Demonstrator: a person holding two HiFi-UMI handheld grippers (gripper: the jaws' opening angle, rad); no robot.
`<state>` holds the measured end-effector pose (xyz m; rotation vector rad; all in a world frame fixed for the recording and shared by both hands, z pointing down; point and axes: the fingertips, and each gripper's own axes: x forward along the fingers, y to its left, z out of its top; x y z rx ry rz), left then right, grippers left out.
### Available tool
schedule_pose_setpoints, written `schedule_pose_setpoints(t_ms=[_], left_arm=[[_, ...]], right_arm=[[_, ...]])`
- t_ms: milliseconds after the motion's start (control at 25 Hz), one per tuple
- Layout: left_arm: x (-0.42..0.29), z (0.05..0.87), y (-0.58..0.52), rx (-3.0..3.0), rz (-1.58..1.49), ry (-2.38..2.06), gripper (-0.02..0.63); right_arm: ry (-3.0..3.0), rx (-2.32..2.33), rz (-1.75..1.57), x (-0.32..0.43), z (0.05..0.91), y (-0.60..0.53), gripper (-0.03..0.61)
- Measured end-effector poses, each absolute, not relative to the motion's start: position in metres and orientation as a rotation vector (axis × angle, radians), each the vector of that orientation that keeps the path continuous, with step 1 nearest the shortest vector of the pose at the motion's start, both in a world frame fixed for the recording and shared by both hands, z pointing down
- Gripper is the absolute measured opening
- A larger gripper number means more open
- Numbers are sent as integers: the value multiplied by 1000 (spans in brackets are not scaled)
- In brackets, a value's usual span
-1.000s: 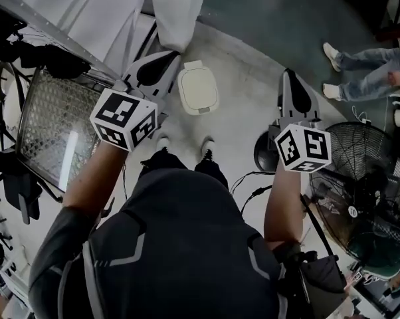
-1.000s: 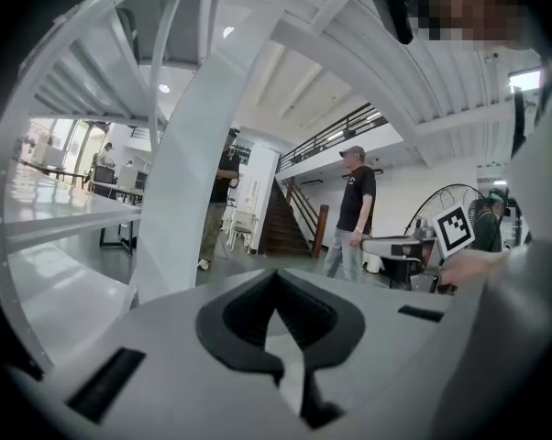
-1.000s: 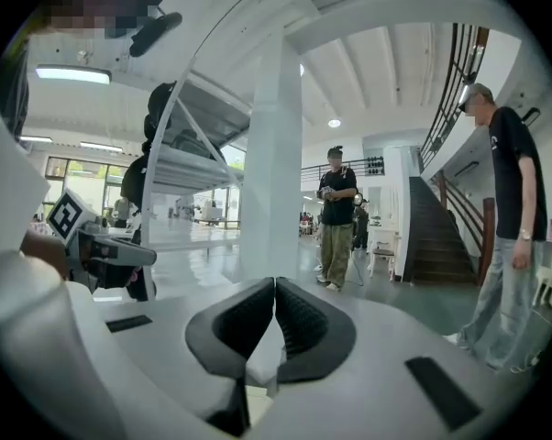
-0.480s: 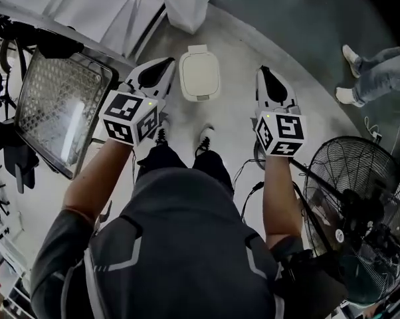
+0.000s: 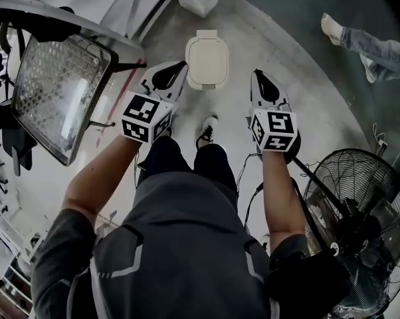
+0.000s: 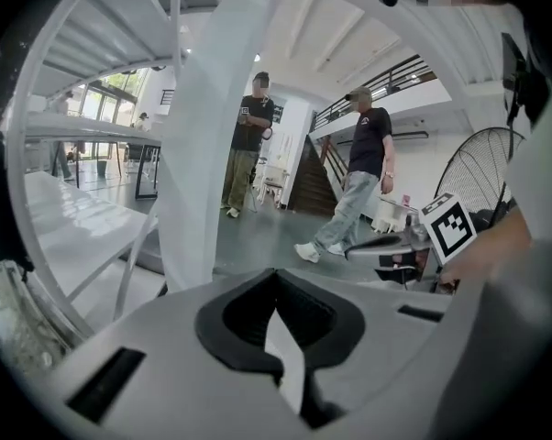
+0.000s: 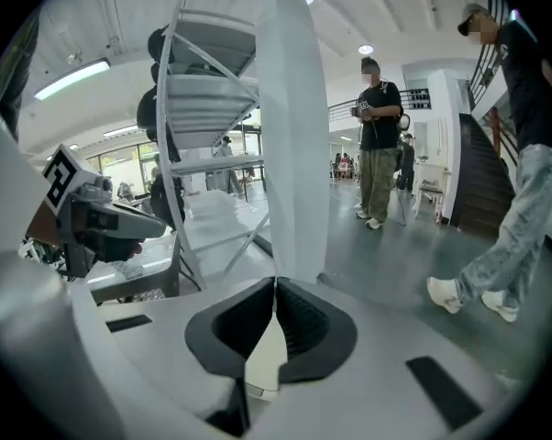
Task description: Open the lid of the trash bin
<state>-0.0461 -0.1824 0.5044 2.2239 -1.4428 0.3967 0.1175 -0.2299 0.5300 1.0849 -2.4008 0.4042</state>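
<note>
Moving closer, left gripper point(image 5: 181, 66) and right gripper point(image 5: 256, 74) flank trash bin point(image 5: 206, 60).

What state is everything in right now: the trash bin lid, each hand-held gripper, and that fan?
Trash bin lid: down, closed, nothing touching it.
Left hand-held gripper: jaws together, empty, held to the left of the bin.
Right hand-held gripper: jaws together, empty, held to the right of the bin.
Fan: on the floor at the right; cannot tell whether it is running.
</note>
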Motion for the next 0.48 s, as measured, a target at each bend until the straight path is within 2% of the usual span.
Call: schedule_pose_setpoints(t_ms=[480], left_arm=[[-42, 631, -173, 2078, 511, -1400, 9]], right_arm=[[-2289, 1049, 523, 103, 656, -216, 29]])
